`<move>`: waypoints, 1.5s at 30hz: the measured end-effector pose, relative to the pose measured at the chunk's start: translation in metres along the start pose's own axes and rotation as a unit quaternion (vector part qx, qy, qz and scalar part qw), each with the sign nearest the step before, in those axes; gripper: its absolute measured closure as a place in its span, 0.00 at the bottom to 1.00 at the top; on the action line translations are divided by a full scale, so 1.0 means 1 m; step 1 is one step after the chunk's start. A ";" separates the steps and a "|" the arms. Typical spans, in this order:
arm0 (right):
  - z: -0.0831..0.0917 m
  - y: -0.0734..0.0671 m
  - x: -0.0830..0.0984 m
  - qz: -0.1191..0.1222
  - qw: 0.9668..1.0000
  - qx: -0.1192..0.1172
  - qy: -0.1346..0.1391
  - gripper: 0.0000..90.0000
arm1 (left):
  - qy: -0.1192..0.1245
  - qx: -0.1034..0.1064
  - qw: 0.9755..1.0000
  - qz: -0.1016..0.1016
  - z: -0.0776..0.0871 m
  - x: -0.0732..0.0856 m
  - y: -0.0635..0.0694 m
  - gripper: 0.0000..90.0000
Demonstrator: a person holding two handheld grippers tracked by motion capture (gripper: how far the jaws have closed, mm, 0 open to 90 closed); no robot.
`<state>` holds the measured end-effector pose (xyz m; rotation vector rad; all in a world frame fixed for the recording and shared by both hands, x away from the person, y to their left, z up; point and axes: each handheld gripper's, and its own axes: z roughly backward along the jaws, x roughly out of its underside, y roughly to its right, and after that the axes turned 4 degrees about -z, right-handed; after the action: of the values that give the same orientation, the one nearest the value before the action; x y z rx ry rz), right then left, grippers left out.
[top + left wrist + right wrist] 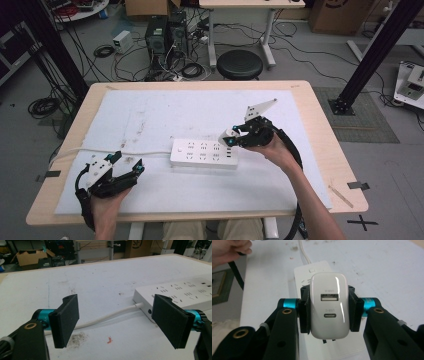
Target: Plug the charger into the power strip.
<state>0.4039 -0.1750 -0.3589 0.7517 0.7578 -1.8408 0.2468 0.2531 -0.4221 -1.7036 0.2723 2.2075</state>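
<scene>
My right claw [329, 311] is clamped on the sides of a white charger [329, 305], held just above the near end of the power strip [203, 153] on the worktop [310, 105]. My left claw [120, 320] rests with jaws apart beside the strip's cable [110, 315]. If my grip tilts, I judge the prongs could miss the slots and shove the unheld strip away.

Bright, even light from above, with no hard shadows anywhere. Soft grey shade just under the power strip [203, 153] on the desk [320, 145]. Shiny white streaks of glare down the front of the charger [329, 305]. A bit soft and grainy all over. Blurry black fingers [65, 319] up close. Dark, fuzzy floor at the far back.
</scene>
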 end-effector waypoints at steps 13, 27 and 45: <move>-0.035 0.008 -0.017 0.058 0.995 -0.007 -0.083 0.70 | -0.006 -0.005 1.000 -0.001 0.007 0.005 -0.005 0.25; -0.052 0.008 -0.022 0.100 0.986 0.003 -0.132 0.70 | -0.010 -0.008 1.000 0.000 0.012 0.010 -0.006 0.25; -0.070 0.009 -0.034 0.136 0.967 -0.002 -0.216 0.71 | -0.008 -0.012 1.000 0.003 0.019 0.015 -0.005 0.26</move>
<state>0.4356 -0.1056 -0.3774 0.4040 0.3553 -1.6689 0.2280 0.2667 -0.4314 -1.6974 0.2476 2.2365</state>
